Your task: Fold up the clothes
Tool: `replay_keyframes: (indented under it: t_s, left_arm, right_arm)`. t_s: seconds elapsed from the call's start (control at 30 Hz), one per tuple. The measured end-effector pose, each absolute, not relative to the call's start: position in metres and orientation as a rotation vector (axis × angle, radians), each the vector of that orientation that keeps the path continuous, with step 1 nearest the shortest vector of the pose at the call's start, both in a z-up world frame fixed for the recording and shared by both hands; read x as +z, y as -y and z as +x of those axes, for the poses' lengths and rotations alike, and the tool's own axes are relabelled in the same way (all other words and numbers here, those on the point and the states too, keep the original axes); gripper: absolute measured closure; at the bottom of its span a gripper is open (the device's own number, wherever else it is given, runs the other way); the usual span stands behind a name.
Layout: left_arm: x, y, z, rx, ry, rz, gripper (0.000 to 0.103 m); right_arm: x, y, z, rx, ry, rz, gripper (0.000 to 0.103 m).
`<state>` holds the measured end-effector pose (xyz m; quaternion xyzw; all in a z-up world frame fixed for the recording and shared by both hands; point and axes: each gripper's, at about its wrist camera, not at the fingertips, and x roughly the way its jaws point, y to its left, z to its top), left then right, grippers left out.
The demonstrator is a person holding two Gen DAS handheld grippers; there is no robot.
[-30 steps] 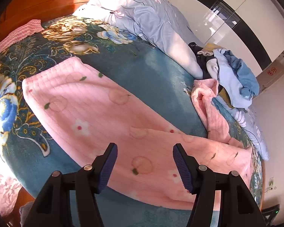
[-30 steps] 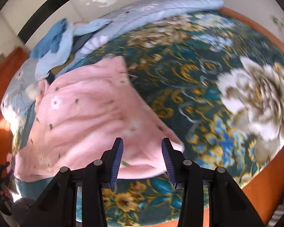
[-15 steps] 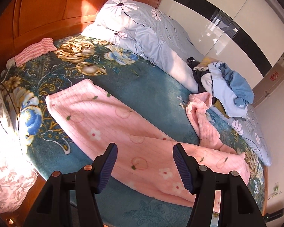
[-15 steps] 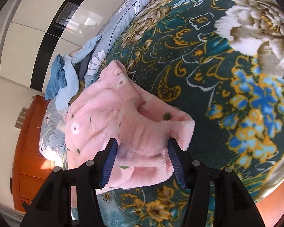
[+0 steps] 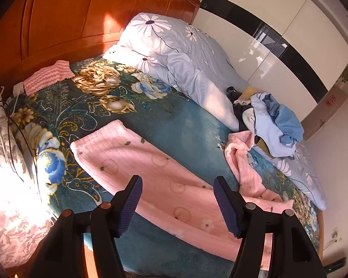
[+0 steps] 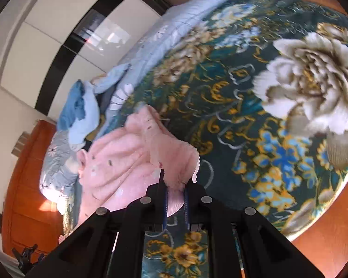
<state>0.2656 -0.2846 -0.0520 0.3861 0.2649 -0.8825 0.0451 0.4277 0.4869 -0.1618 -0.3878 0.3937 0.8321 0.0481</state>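
Right gripper (image 6: 175,197) clamps the pink garment's (image 5: 150,169) edge, lifted at 6 o'clock; left gripper (image 5: 177,205) hovers, fingers spread. Fold underway, most cloth unfolded.

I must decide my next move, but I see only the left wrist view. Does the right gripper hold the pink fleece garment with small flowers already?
Observer: Yes. The right gripper is shut on a fluffy edge of the pink fleece garment.
Operator: Is that edge lifted or flat on the bed?
Observer: Lifted; it bunches up above the dark green floral blanket.
Operator: What lies beyond the garment there?
Observer: A large cream flower printed on the blanket, with no clothes on it.
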Motion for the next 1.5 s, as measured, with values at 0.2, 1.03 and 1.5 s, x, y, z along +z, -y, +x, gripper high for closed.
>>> replay_keyframes:
  t_s: [0.2, 1.03, 1.5]
  left_arm:
    - [-0.057, 0.293, 0.252, -2.728, -0.777, 1.279, 0.035]
    - [0.046, 0.26, 0.207, -2.682, -0.569, 1.236, 0.034]
    - [-0.042, 0.121, 0.062, -2.849, -0.642, 1.619, 0.032]
  right_arm:
    - [-0.188, -0.487, 0.428, 2.365, -1.177, -1.214, 0.091]
    - [-0.098, -0.478, 0.336, 2.547, -0.83, -1.22, 0.059]
    - [-0.085, -0.444, 0.308, 2.671, -0.786, -1.325, 0.056]
